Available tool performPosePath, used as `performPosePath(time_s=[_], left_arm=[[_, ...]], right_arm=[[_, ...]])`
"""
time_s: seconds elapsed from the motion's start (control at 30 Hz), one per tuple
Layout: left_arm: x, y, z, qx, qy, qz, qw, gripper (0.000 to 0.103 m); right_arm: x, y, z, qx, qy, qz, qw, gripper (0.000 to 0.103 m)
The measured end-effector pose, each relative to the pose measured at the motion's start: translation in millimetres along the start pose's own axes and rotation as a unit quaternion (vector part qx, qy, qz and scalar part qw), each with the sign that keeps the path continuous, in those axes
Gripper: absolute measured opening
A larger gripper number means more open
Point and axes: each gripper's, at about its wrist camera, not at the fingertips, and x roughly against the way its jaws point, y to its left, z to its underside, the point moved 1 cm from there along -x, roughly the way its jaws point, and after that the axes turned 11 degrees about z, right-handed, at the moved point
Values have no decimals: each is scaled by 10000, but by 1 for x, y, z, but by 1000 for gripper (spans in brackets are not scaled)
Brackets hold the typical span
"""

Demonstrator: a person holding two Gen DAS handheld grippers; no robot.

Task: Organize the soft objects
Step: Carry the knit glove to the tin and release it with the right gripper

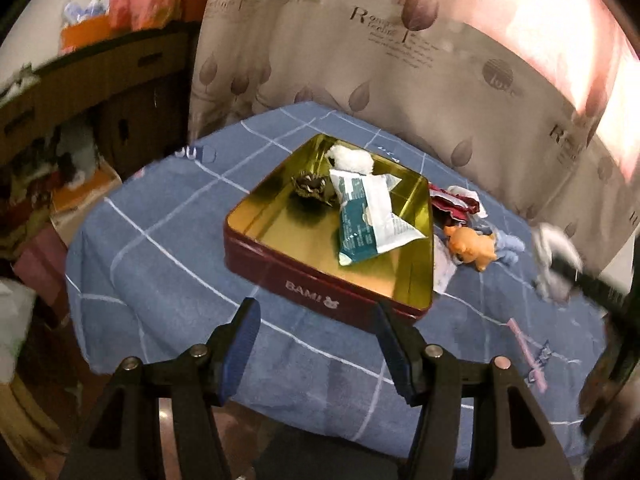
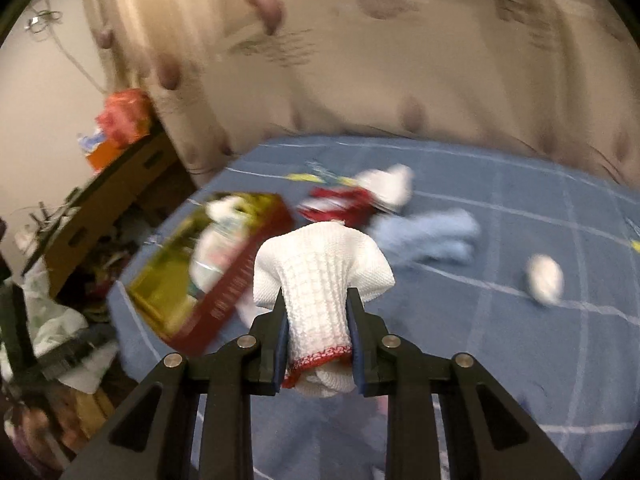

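The right gripper [image 2: 316, 300] is clamped on a white knitted cloth [image 2: 320, 276], lifted above the blue blanket [image 2: 500, 320]. The left gripper [image 1: 316, 320] stands wide and empty. At its twelve o'clock, a red tin [image 1: 320, 296] holds a white-and-teal packet [image 1: 364, 216], a white fluffy toy [image 1: 352, 158] and something dark, perhaps a scrunchie [image 1: 312, 188]. At two o'clock lies an orange toy [image 1: 472, 246], partly overlapping pale blue fabric [image 1: 508, 246].

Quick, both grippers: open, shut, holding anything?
Left gripper: open, nothing between its fingers.
Right gripper: shut on the white knitted cloth.
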Motion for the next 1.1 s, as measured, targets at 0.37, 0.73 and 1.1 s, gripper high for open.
performPosePath(time_s=[0.37, 0.73, 1.1], left_arm=[[5, 7, -5, -18, -147, -146, 9998, 63], [-2, 6, -4, -124, 21, -54, 9999, 63], [-3, 8, -4, -31, 80, -6, 10000, 63]], right_arm=[[-89, 103, -74, 332, 537, -647, 9959, 23], [-160, 135, -76, 194, 1196, -248, 9923, 23], [-165, 125, -75, 44, 1252, -95, 9921, 59]])
